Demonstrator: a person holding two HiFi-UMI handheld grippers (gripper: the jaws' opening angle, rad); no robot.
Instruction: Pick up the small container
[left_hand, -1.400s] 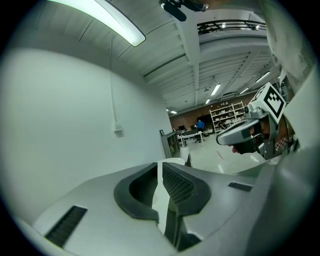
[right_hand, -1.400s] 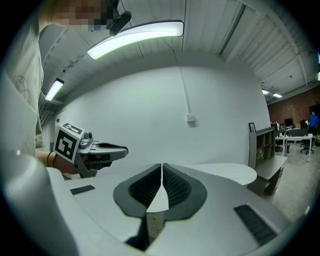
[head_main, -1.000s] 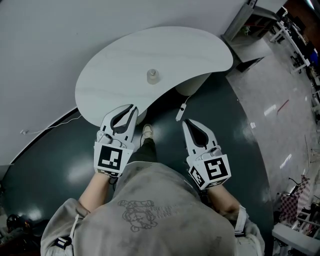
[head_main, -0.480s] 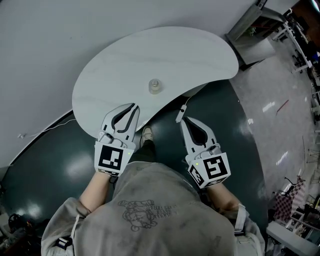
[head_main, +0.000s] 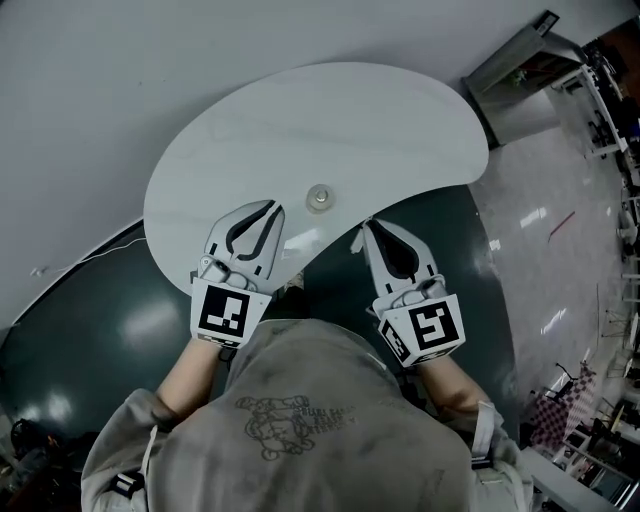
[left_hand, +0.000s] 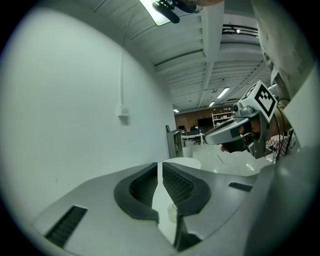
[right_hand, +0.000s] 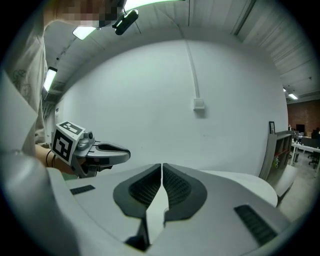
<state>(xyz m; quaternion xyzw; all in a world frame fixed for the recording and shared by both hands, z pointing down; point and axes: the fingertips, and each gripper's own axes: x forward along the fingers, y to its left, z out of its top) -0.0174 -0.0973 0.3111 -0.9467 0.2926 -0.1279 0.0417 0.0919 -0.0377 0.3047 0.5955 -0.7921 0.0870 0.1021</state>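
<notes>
A small clear container with a round lid stands near the front edge of a white kidney-shaped table. My left gripper is shut and empty, its tips over the table edge just left of the container. My right gripper is also shut and empty, with its tips at the table edge just right of and nearer than the container. In the left gripper view the container shows low down behind the closed jaws of the left gripper. The right gripper view shows its jaws closed over the tabletop.
A plain white wall rises right behind the table. Dark green floor lies under and around me. A thin cable runs along the floor at the left. Desks and shelving stand far right.
Both grippers have moved forward to the table. The container now sits between their tips, where before it was well ahead. Both stay shut.
</notes>
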